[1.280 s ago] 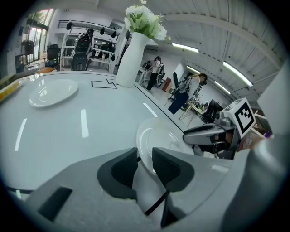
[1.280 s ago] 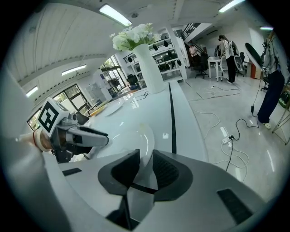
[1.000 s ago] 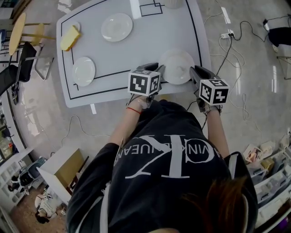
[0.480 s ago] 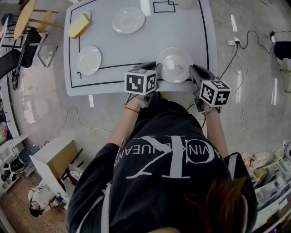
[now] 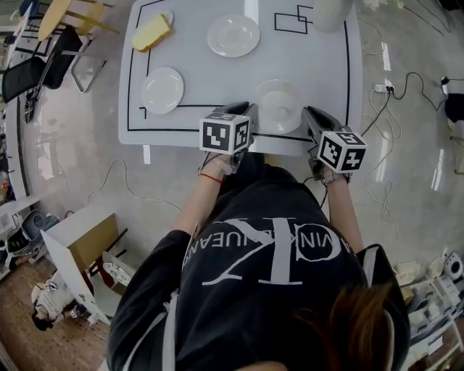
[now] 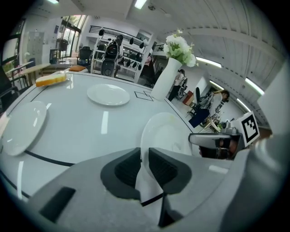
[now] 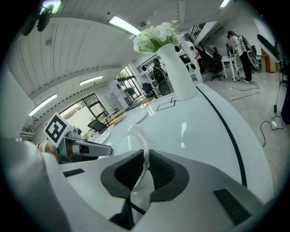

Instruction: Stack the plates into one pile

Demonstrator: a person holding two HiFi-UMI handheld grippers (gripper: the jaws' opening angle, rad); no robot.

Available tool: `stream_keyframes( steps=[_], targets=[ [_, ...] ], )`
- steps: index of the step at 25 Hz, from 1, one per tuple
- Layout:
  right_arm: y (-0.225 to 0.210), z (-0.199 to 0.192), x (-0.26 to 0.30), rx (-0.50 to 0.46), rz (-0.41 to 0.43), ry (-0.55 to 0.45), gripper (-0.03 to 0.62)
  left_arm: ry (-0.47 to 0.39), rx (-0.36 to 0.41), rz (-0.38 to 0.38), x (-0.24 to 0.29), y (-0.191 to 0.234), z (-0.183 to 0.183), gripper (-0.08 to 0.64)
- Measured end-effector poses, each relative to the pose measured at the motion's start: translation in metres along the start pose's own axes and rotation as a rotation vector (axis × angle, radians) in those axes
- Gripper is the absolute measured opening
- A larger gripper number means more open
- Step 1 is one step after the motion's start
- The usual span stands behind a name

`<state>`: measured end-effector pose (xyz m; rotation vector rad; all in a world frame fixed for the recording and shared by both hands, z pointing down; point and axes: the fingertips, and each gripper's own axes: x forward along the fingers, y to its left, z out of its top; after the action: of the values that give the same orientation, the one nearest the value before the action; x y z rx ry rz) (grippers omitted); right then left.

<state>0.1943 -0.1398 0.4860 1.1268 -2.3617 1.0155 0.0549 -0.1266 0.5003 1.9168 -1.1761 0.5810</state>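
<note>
At table [image 5: 196, 94] front edge, plate [image 5: 279, 101] (white)

You have a white rectangular table [image 5: 319, 65] before you, its top marked with a thin black line running round it and small black outlined squares [image 5: 293, 20] near the far edge. On it lie a white round plate [image 5: 162, 90] at the left, a second white round plate [image 5: 233, 35] toward the far middle, a yellow oblong block [image 5: 151, 32] at the far left corner and a tall white vase [image 5: 332, 11] of pale flowers at the far right corner. A third white round plate [image 5: 278, 105] is at the near edge, over the black line; whether it rests flat on the top cannot be told.
</note>
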Motion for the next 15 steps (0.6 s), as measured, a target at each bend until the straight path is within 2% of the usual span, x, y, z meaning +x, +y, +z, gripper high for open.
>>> stream_keyframes(
  steps=[6,15],
  targets=[
    [0.024,0.018,0.032,-0.018,0.036,0.005,0.034,-0.025,-0.042,0.022,-0.011,0.038,0.016,0.054],
    [0.044,0.052,0.087,-0.027,0.059,0.013,0.032,-0.047,-0.065,0.044,-0.017,0.09,0.051,0.049]
  ],
)
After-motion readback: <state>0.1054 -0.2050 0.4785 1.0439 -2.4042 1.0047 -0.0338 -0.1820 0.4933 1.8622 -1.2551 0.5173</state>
